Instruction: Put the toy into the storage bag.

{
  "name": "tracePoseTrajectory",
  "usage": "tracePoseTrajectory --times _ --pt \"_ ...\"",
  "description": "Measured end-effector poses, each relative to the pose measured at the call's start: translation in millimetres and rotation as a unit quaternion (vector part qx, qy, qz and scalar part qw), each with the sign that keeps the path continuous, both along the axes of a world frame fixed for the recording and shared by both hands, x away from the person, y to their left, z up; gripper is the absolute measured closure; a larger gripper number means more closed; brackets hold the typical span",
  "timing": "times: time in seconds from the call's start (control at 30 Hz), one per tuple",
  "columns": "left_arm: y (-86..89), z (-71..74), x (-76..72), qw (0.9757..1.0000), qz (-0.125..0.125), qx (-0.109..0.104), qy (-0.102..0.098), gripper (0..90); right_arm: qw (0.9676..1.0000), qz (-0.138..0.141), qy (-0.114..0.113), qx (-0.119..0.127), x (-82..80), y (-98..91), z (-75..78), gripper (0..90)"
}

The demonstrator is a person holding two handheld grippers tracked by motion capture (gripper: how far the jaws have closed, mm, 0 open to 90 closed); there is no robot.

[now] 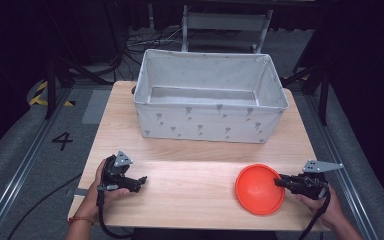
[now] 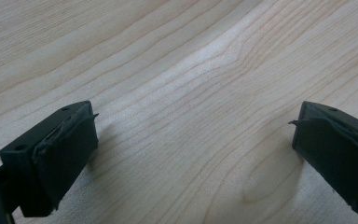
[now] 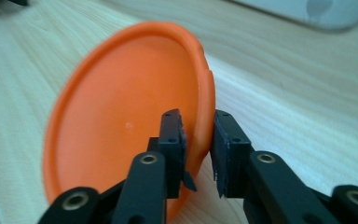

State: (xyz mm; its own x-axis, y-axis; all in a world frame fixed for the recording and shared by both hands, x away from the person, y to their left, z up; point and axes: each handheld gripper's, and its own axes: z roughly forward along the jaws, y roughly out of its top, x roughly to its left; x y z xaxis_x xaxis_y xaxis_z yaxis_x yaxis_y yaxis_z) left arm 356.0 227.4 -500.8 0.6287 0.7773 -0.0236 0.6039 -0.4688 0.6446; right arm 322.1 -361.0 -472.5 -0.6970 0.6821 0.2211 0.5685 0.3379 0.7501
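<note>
While parked on the bare wooden surface [image 1: 190, 175] with nothing between its jaws, left claw [image 1: 141, 181] idle, jaws wide apart, pads [image 2: 70, 154] facing only wood grain; probably kept low and out of the way so the other hand can work. Well off to its right, orange plate [image 1: 260, 189]. Pinched at the near rim by right claw [image 3: 199, 140], one jaw inside the dish, one outside, clamped on the edge. Looks tilted up off the surface in right gripper view, though hard to confirm from the high view. Rim grip likely chosen since a shallow plate offers no other hold. Plate round, plain bright orange, smooth plastic look, slightly raised lip, tiny pale speck near centre. Beyond both claws, far side of surface, pale fabric bin [image 1: 210, 117], open top, likely the drop spot.
</note>
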Motion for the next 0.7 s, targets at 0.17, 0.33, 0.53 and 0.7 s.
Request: tracePoseTrajectory --times 0.17,0.33,0.53,0.7 --pt "-0.1 0.0 0.0 1.0000 0.001 0.000 0.000 0.4 0.9992 0.030 -0.025 0.005 -4.9 6.5 21.4 81.3" --pt "-0.1 0.1 -0.1 1.0000 0.002 0.000 0.000 0.4 0.9943 0.074 -0.068 -0.037 -16.3 26.8 50.0 82.4" --pt "-0.2 0.2 -0.6 1.0000 0.003 0.002 0.000 0.4 0.9864 0.092 -0.099 -0.093 -18.1 42.1 73.2 82.5" --pt "-0.3 0.2 -0.8 1.0000 0.004 0.002 0.000 0.5 0.9817 0.096 -0.113 -0.120 -13.0 46.3 92.2 82.5"
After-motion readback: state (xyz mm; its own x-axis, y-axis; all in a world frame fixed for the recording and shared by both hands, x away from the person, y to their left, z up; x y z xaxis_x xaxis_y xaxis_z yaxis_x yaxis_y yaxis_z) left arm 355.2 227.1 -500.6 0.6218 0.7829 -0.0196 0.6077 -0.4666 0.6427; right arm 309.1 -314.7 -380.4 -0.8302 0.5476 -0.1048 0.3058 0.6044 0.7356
